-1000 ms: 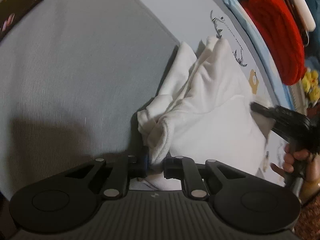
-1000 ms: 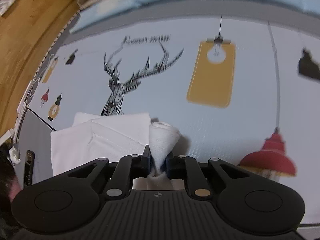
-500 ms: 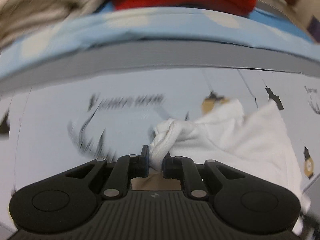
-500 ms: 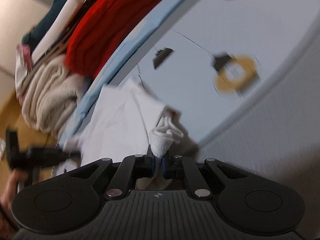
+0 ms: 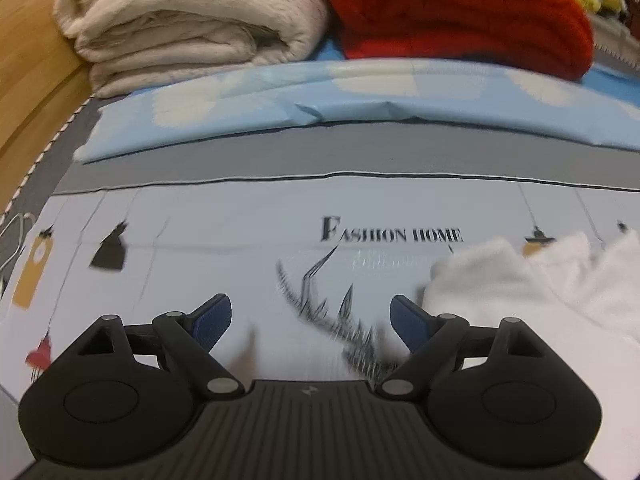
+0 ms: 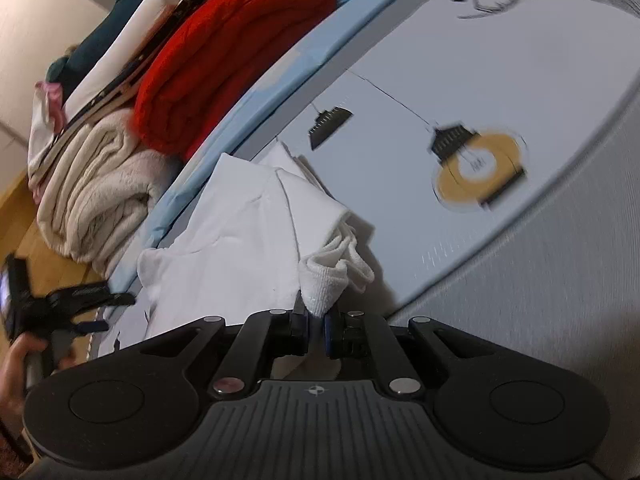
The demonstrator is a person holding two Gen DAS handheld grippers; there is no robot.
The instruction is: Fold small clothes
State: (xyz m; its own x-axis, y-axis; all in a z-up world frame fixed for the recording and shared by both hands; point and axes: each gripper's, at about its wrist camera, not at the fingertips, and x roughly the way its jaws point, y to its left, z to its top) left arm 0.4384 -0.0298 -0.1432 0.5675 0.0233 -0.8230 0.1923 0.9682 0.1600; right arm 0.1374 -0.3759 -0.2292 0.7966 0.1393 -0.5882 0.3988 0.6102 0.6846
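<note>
Pinching one white garment: right gripper.

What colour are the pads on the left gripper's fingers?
Blue pads on black fingers, clearest in the left wrist view, where the left gripper stands open.

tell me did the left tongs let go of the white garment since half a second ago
Yes. The left tongs now gape over the deer print, and the white garment lies off to their right.

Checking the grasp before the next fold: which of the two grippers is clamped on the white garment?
The right gripper: its jaws pinch a bunched corner of the white garment. The left gripper is open, holding nothing.
</note>
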